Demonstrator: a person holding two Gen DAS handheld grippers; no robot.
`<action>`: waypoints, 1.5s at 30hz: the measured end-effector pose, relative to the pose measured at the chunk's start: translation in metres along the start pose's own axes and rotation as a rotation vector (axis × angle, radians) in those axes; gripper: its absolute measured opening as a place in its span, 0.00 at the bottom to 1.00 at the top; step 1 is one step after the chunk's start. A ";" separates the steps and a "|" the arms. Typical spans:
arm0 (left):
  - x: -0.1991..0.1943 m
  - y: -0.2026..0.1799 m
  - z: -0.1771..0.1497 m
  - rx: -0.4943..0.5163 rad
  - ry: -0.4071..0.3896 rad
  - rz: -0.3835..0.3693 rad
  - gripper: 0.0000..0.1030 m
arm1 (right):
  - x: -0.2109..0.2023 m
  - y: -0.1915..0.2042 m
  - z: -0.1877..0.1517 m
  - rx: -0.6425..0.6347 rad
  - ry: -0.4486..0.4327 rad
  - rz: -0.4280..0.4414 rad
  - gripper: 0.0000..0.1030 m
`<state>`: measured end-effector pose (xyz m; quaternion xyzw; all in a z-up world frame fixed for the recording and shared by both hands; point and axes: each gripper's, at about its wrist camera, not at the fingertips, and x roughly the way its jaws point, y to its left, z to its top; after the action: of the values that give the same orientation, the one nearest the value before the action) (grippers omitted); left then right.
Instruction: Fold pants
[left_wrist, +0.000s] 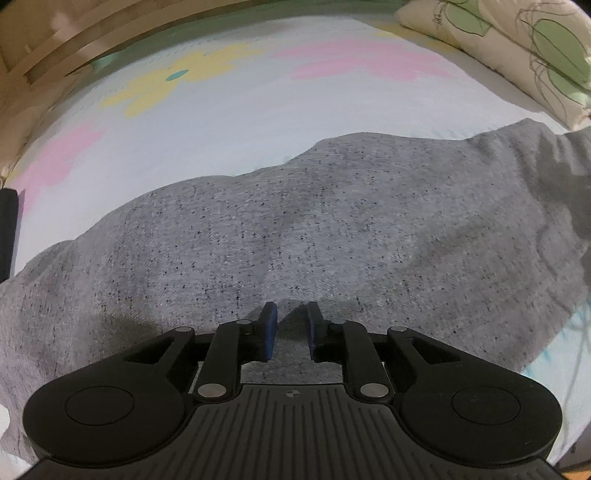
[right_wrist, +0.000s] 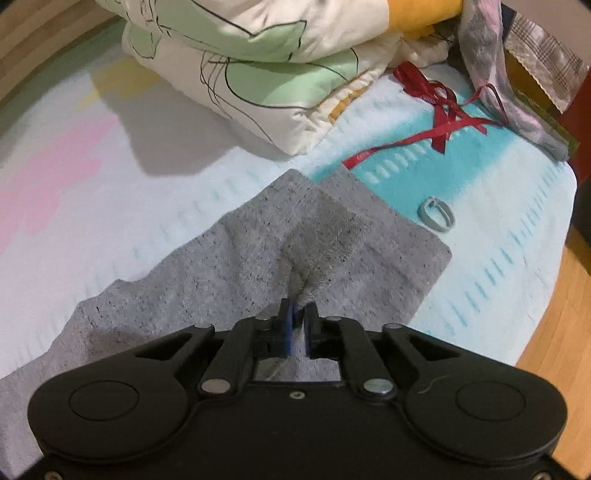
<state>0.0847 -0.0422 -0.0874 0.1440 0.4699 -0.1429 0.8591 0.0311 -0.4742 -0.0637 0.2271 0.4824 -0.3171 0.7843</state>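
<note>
The grey speckled pants (left_wrist: 295, 236) lie across a bed sheet (left_wrist: 229, 122) with pastel flowers. My left gripper (left_wrist: 291, 314) hovers just over the cloth with its blue-padded jaws a little apart and nothing between them. In the right wrist view the pants (right_wrist: 229, 266) end in a squared edge toward the right. My right gripper (right_wrist: 299, 308) is shut on a pinched-up ridge of the grey cloth, which rises into a fold just ahead of the fingers.
A folded cream and green quilt (right_wrist: 258, 66) lies at the back, also in the left wrist view (left_wrist: 517, 48). A red ribbon (right_wrist: 436, 122), a small grey loop (right_wrist: 437, 216) and patterned cloth (right_wrist: 487, 66) lie on the sheet to the right. Wooden floor (right_wrist: 554, 332) shows past the bed edge.
</note>
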 end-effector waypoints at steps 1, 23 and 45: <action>-0.002 -0.002 0.000 0.007 -0.001 -0.001 0.17 | 0.001 0.001 0.001 0.006 0.008 0.005 0.29; 0.007 0.006 0.010 -0.004 0.019 -0.041 0.19 | 0.040 -0.045 0.010 0.266 0.141 0.075 0.26; 0.008 0.014 0.012 -0.021 0.041 -0.078 0.20 | 0.028 -0.045 0.005 -0.014 0.120 -0.178 0.03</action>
<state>0.1030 -0.0348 -0.0865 0.1193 0.4943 -0.1685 0.8445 0.0113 -0.5161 -0.0889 0.1963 0.5489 -0.3677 0.7245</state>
